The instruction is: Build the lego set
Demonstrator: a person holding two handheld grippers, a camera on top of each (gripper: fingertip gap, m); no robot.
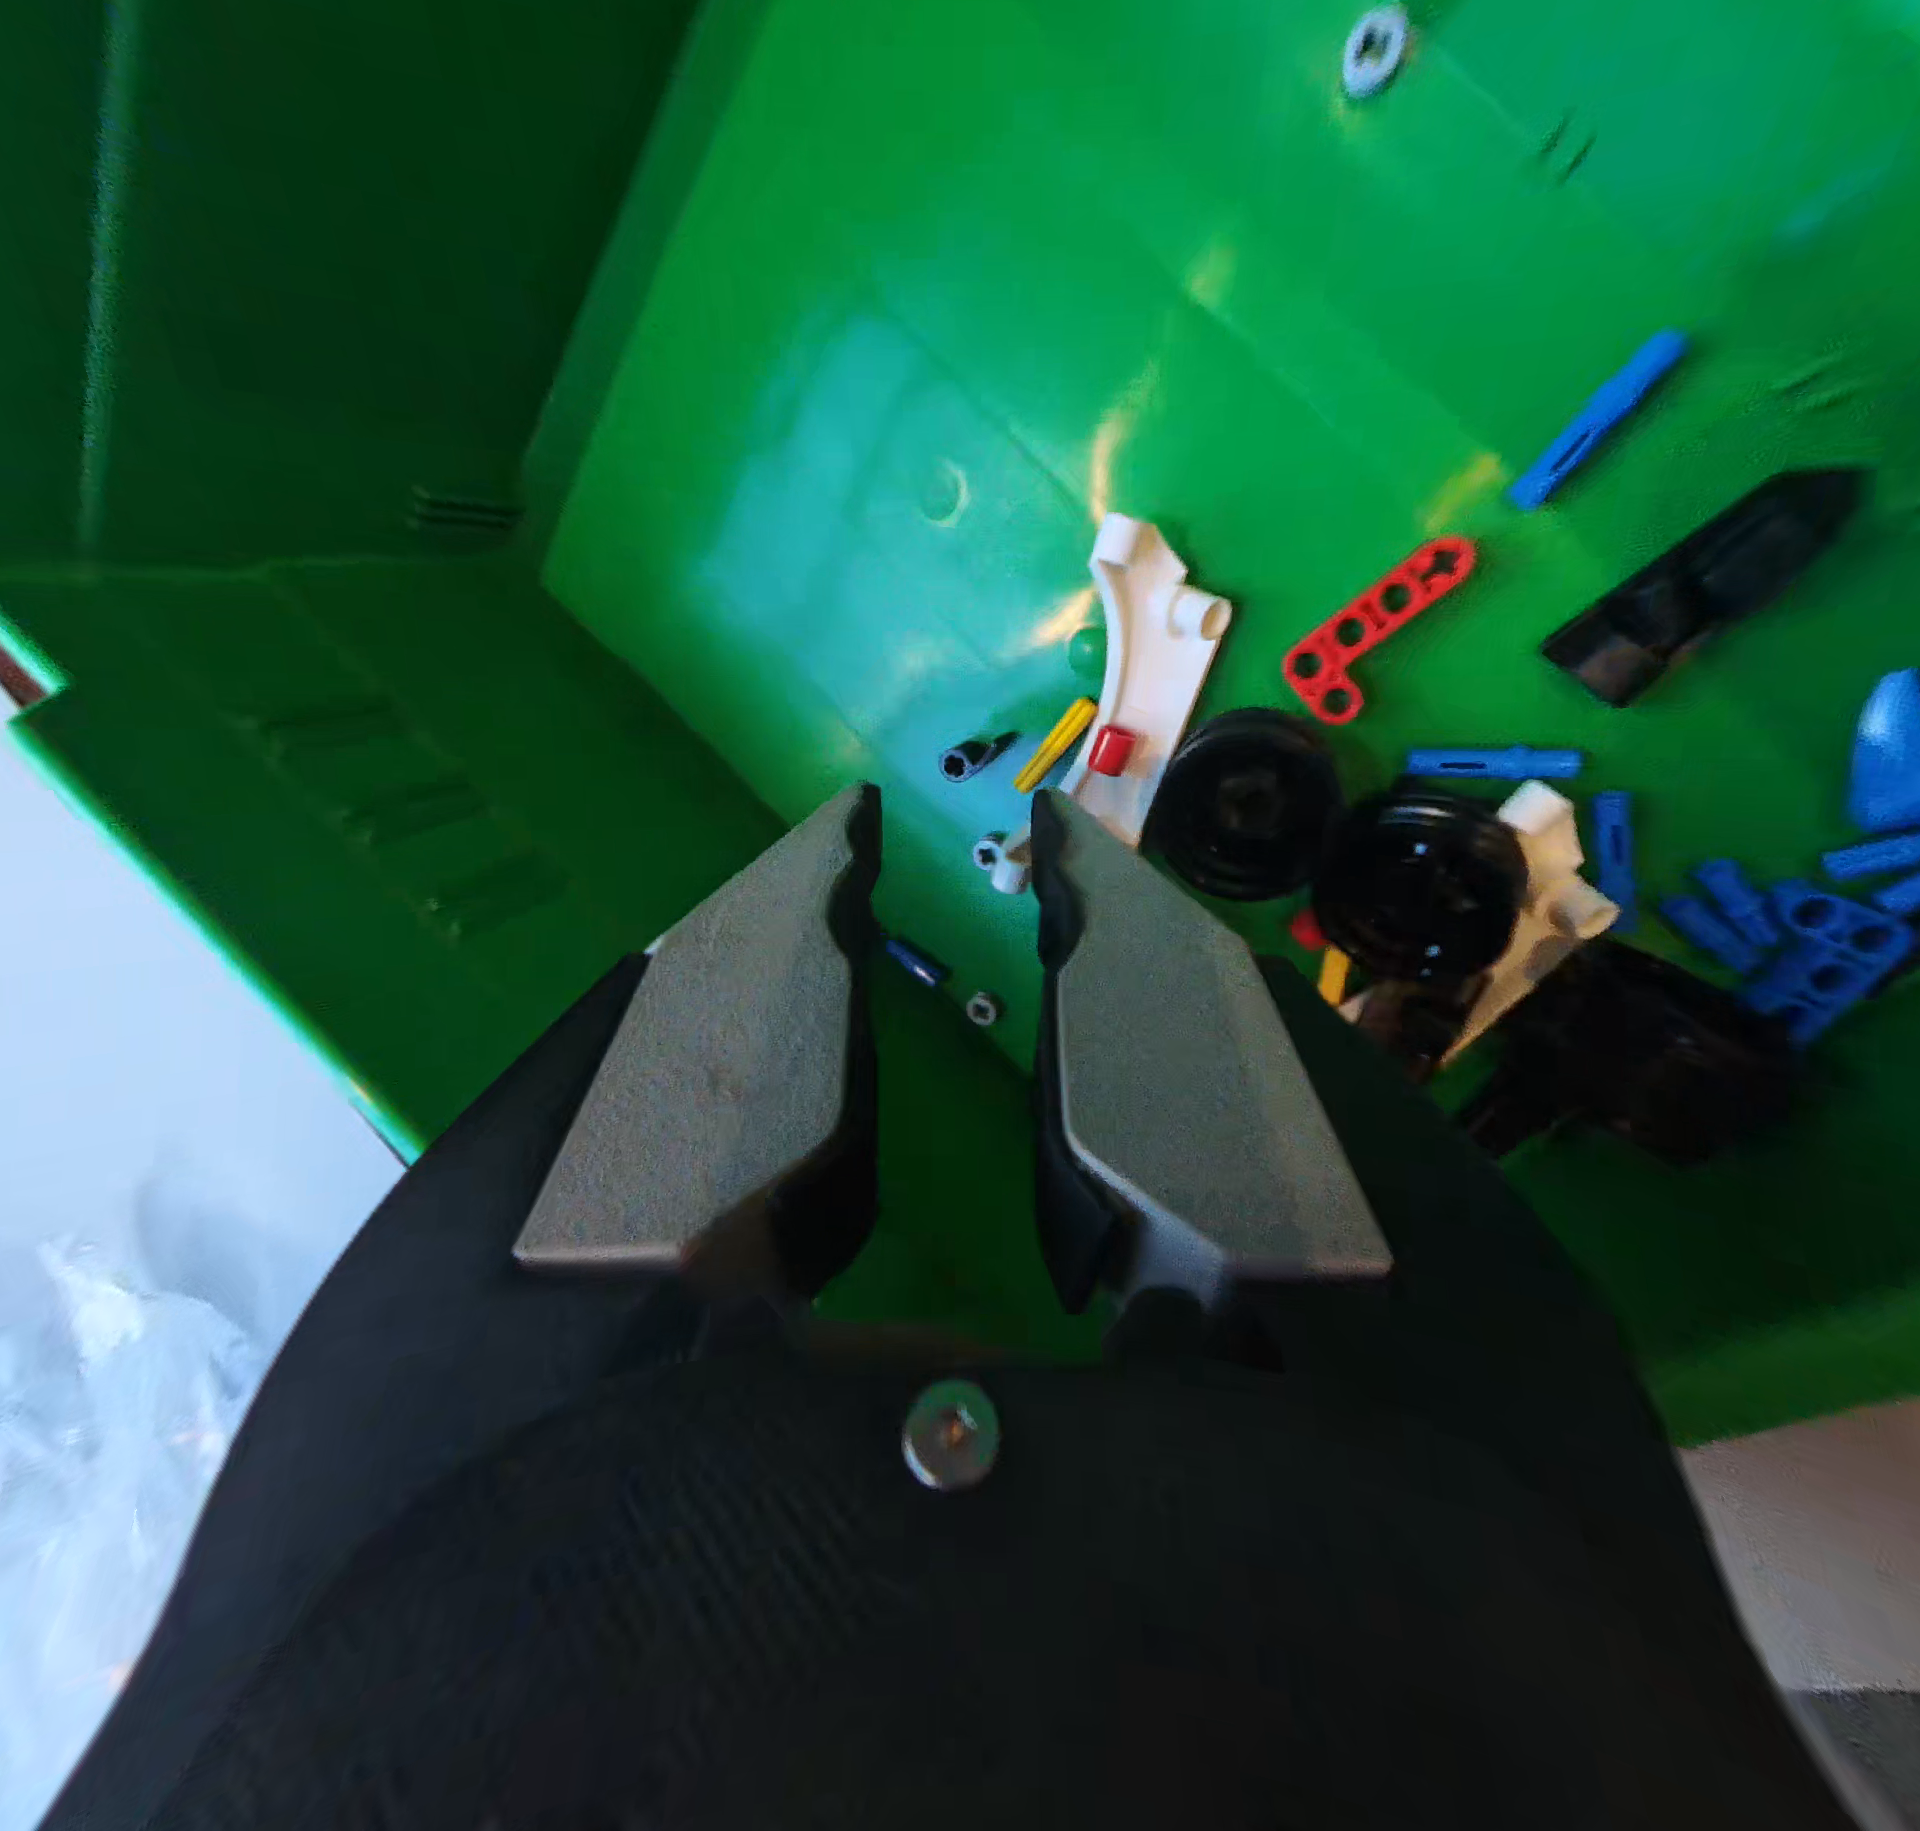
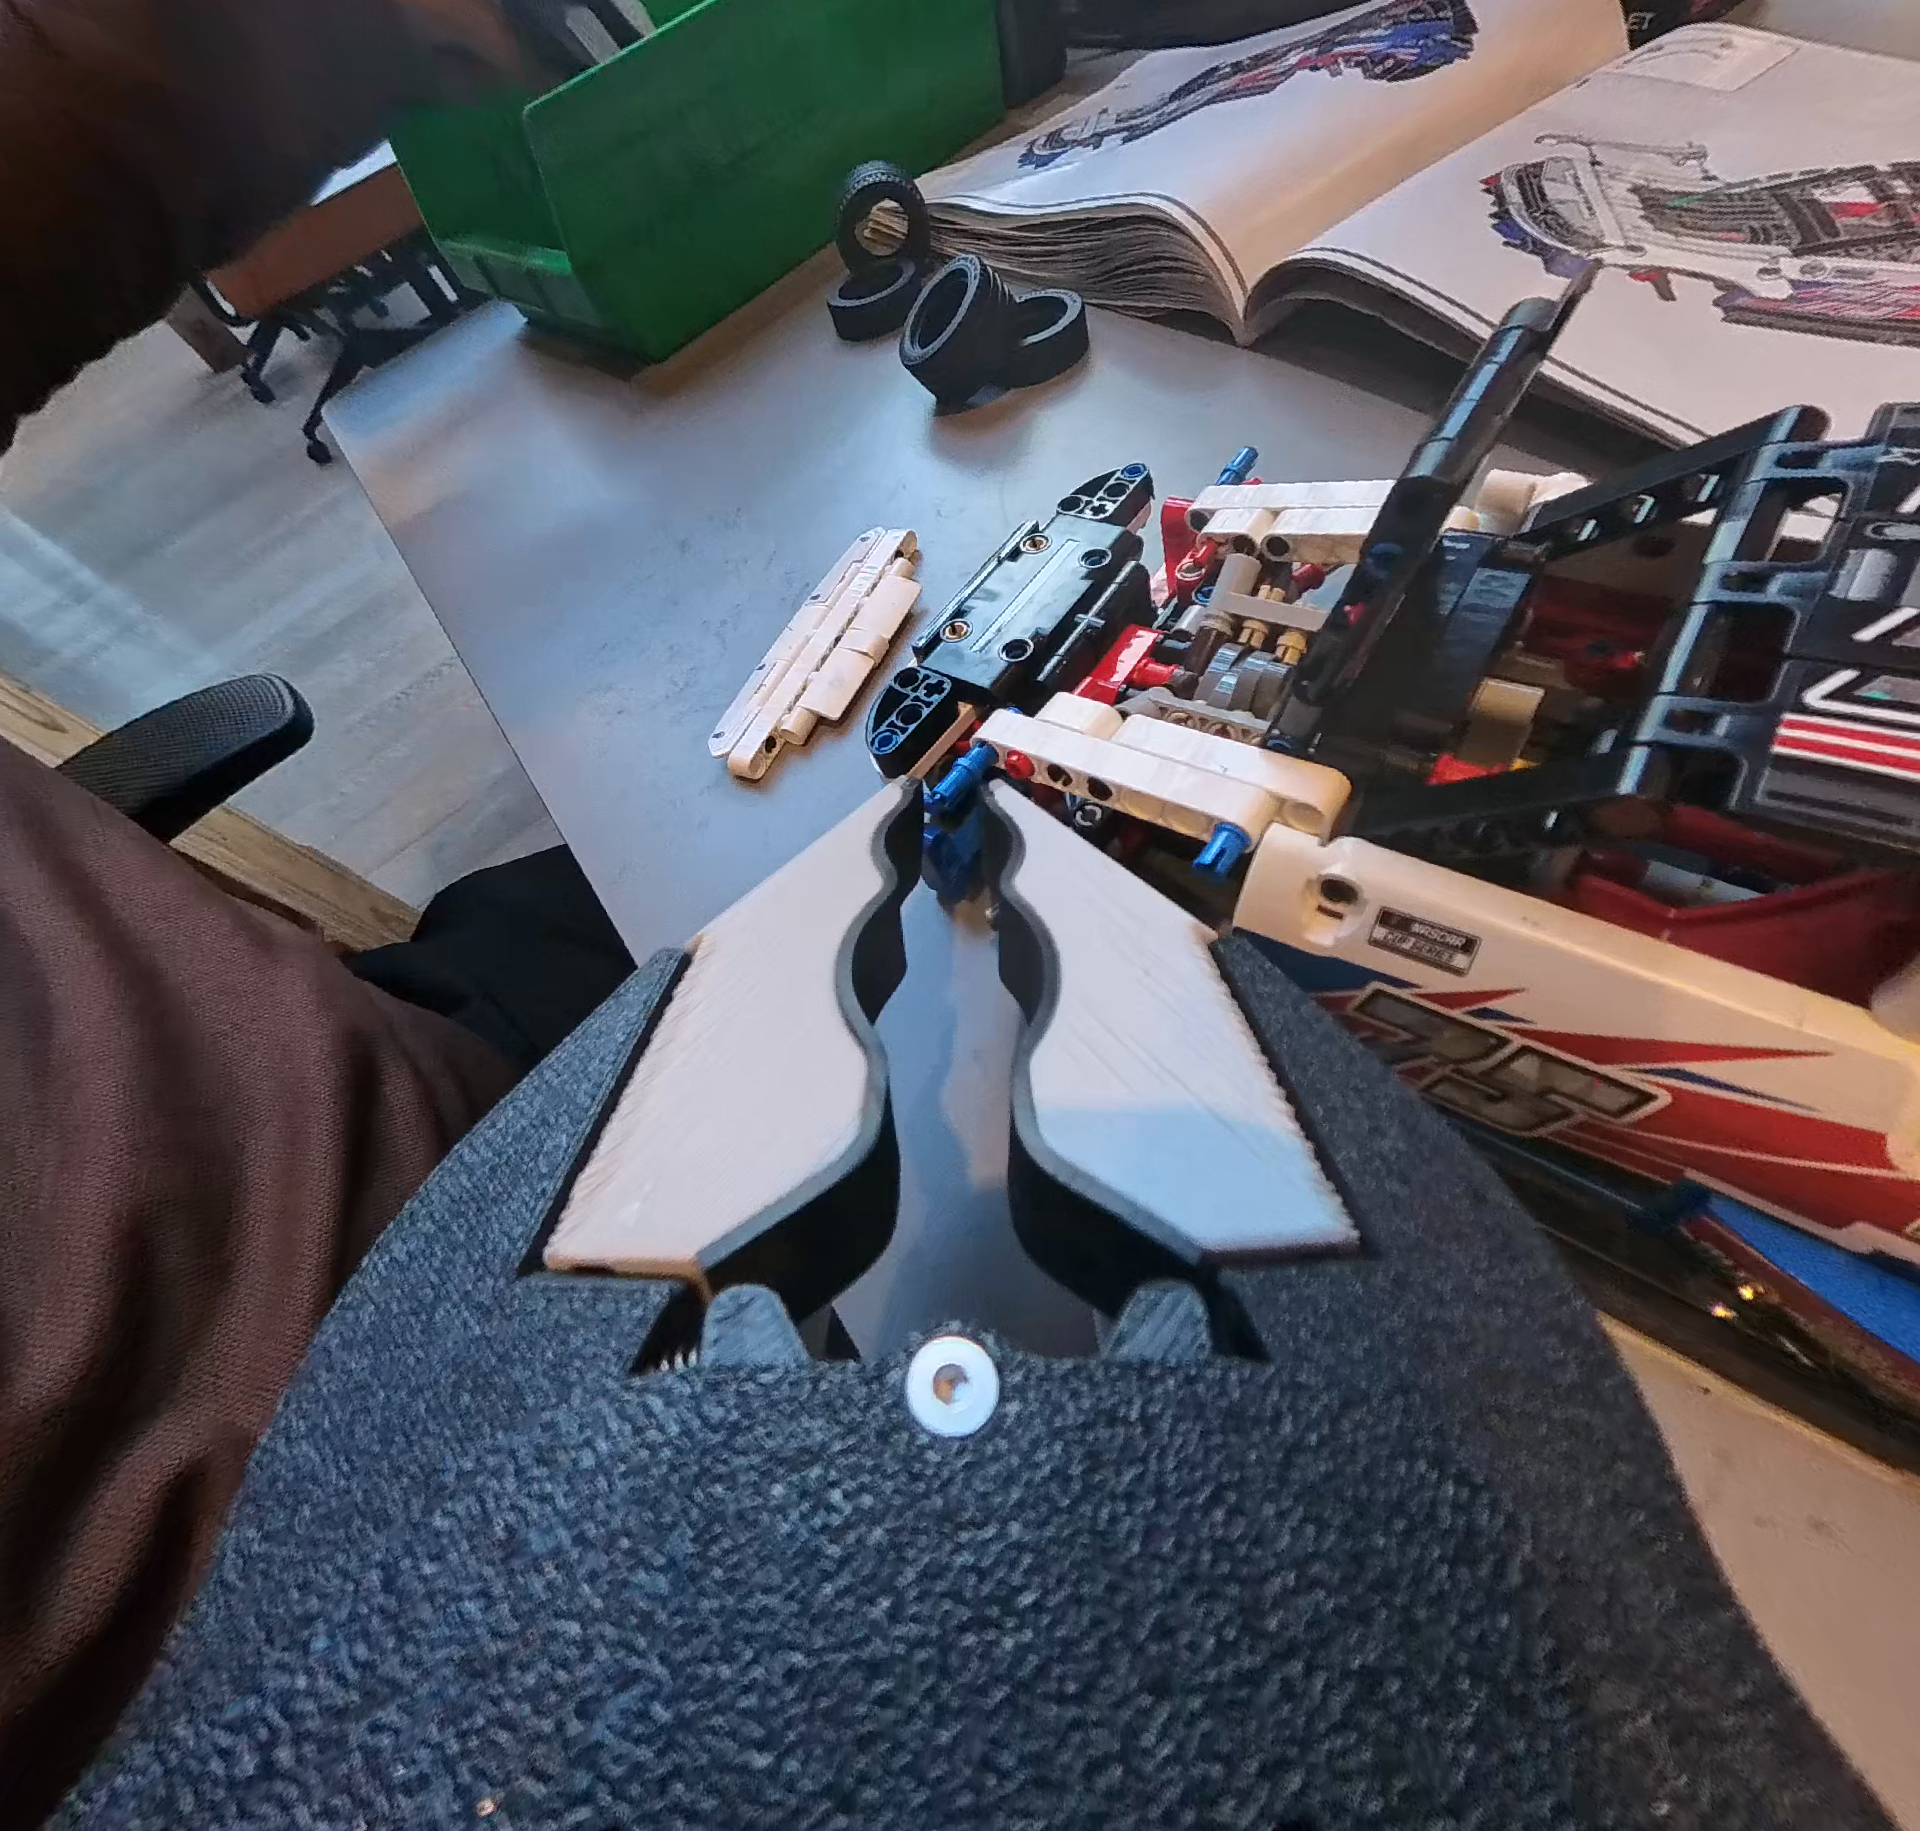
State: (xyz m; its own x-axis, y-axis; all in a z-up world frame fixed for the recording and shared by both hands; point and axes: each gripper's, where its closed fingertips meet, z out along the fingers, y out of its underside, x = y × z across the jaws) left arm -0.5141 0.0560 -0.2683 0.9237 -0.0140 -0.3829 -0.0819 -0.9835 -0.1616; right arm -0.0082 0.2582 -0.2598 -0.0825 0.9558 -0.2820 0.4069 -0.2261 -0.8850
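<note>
1. Only the left wrist view looks down into the green bin (image 1: 935,275), whose smooth, glossy plastic floor carries loose parts: a curved white piece (image 1: 1138,659), a red beam with holes (image 1: 1371,628), a thin yellow rod (image 1: 1055,729), two black ribbed wheels (image 1: 1247,815), a dark wedge-shaped panel (image 1: 1704,581) and a heap of blue pins and beams (image 1: 1808,940).
2. The left tongs (image 1: 956,825) point steeply down into the bin with a narrow gap between the jaws and nothing in it; the tips hang just over a small white connector (image 1: 1003,859) beside the curved white piece.
3. Only the right wrist view shows the grey surface (image 2: 623,555) with the half-built racing car (image 2: 1507,742), white, red, blue and black, its frame open at the front.
4. The right tongs (image 2: 951,810) lie low and nearly level, jaws close together around a small blue pin piece (image 2: 956,836) at the car's front corner.
5. Left of the car lies a flat white bar assembly (image 2: 821,654); farther back sit four black rubber tyres (image 2: 956,316), an open instruction book (image 2: 1351,171) and the bin seen from outside.
6. A brown sleeve (image 2: 187,77) reaches toward the bin at the upper left.
</note>
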